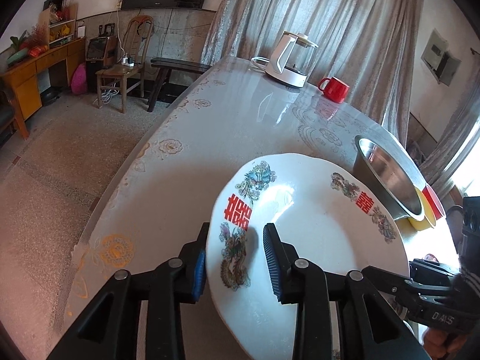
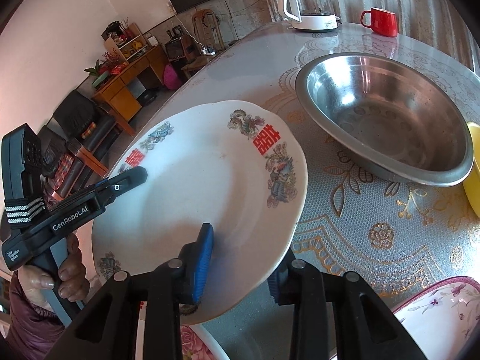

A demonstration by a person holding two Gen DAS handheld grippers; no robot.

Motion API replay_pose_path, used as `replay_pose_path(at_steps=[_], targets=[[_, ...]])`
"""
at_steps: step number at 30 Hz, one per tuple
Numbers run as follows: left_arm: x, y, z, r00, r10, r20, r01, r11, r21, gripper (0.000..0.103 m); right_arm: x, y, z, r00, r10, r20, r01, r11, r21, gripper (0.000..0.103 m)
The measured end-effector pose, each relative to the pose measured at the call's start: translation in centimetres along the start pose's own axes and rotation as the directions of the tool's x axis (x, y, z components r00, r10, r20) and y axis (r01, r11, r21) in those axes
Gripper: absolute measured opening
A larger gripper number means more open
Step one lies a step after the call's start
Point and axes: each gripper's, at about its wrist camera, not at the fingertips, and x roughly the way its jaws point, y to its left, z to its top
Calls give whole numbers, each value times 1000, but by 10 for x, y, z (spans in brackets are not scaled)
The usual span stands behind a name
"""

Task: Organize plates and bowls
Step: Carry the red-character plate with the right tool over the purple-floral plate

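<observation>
Currently logged, left side first. Noted left gripper (image 1: 237, 231) clenched on the left rim of the white plate (image 1: 309, 231): outer finger (image 1: 199, 267) under the rim, inner finger (image 1: 273, 258) resting on the upper face beside the red double-happiness character. Seen side-on from the right wrist camera as well, jaws nipped together over that same rim, handle wrapped by a hand (image 2: 64, 279).

Plate spanning the gap between the two sets of fingers, tilted, raised off the table (image 2: 360, 240), dragon and phoenix prints around its border. Beneath the plate's near edge, just below the right fingers, spotted part of a pink-flowered dish (image 2: 198, 339).

Recorded right gripper (image 2: 243, 255) grasping the opposite rim: left finger (image 2: 202, 255) pressed on the upper face, right finger (image 2: 279, 285) mostly hidden under the edge.

Right of the right fingers and ahead of them: steel bowl (image 2: 390, 120) upright on the table, apart from the plate. Touching its far right side, a yellow bowl (image 2: 474, 165), cut off by the frame. Near the lower right finger, a flowered plate (image 2: 444, 315) with a purple rim.

Far beyond all fingertips, at the table's back: white kettle (image 2: 309, 3), red mug (image 2: 381, 21) to its right.
</observation>
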Motion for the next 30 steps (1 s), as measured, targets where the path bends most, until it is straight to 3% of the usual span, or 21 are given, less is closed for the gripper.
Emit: replay_pose_path(at_steps=[4, 8, 18, 30], targets=[[-9, 2, -4, 999, -39, 28, 39, 999, 11, 28, -4, 1, -2, 1000, -10, 25, 10, 1000, -8, 32], [-15, -1, -13, 999, -22, 35, 20, 999, 46, 28, -9, 3, -1, 999, -20, 43, 21, 999, -30, 32], [-34, 0, -21, 995, -59, 78, 58, 998, 24, 28, -20, 10, -5, 996, -35, 77, 40, 997, -64, 32], [-85, -27, -29, 982, -85, 167, 75, 995, 64, 28, -59, 11, -18, 987, -3, 164, 14, 998, -69, 32]])
